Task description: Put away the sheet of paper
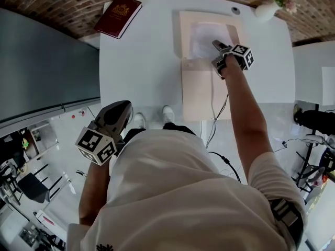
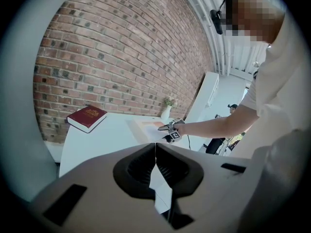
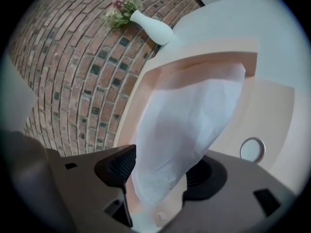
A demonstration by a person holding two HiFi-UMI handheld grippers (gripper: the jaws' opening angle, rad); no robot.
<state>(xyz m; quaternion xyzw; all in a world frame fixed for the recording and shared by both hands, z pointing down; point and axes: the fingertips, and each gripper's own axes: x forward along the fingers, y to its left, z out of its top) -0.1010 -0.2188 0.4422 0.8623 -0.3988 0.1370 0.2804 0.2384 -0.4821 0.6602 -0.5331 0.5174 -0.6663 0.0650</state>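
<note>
The sheet of paper (image 3: 194, 120) lies unpinched between the wide-open right gripper (image 3: 158, 174) jaws, long axis toward one o'clock; the left gripper (image 2: 155, 164), closed and empty, is farther.

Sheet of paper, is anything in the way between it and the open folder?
Nothing visible. The sheet of paper already lies on the open peach folder, its near end between the open jaws of the right gripper, which don't press it.

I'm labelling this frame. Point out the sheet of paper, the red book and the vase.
sheet of paper (image 3: 194, 120): right gripper view, middle of the white sheet.
red book (image 1: 118, 15): head view, centre of its cover.
vase (image 3: 153, 28): right gripper view, its white body.
</note>
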